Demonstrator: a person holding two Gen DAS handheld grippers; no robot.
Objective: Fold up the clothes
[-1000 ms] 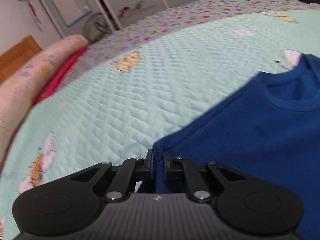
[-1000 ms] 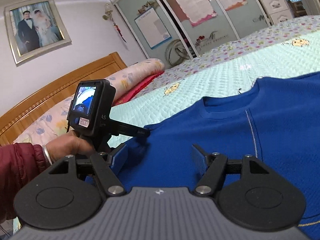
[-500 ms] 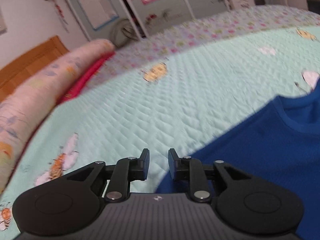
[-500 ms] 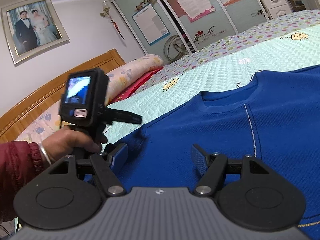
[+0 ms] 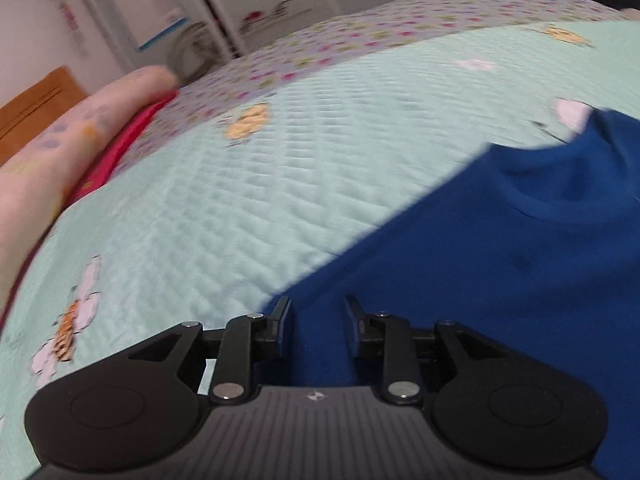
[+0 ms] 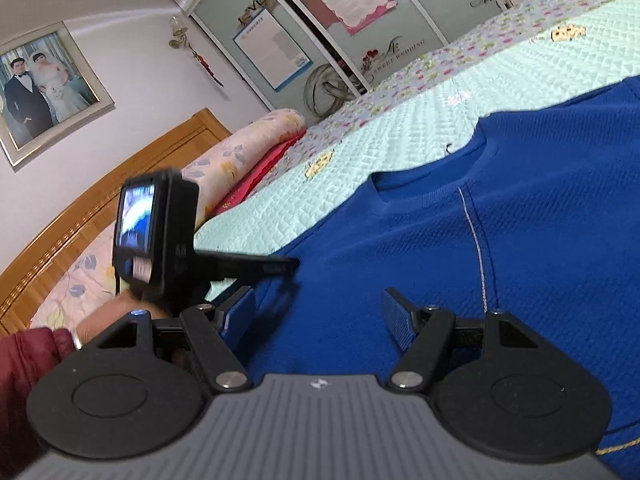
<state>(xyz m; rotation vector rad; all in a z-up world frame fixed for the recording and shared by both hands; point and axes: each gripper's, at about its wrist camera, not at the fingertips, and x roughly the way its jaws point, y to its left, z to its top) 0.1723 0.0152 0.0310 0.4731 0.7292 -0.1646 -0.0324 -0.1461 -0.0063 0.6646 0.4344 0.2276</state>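
Blue sweater (image 6: 500,248) flat on quilt (image 6: 460,92), collar away — both grippers (image 5: 316,322) (image 6: 316,316) parted, empty

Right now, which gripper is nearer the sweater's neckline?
Right. The right gripper sits over the sweater's chest below the neckline; the left gripper is at the shoulder edge.

2 wrist fisheyes, low over the bed
Both face the headboard (image 6: 80,216) end, sharing the blue sweater (image 5: 500,280) (image 6: 500,240) and quilt (image 5: 280,160) (image 6: 500,84).
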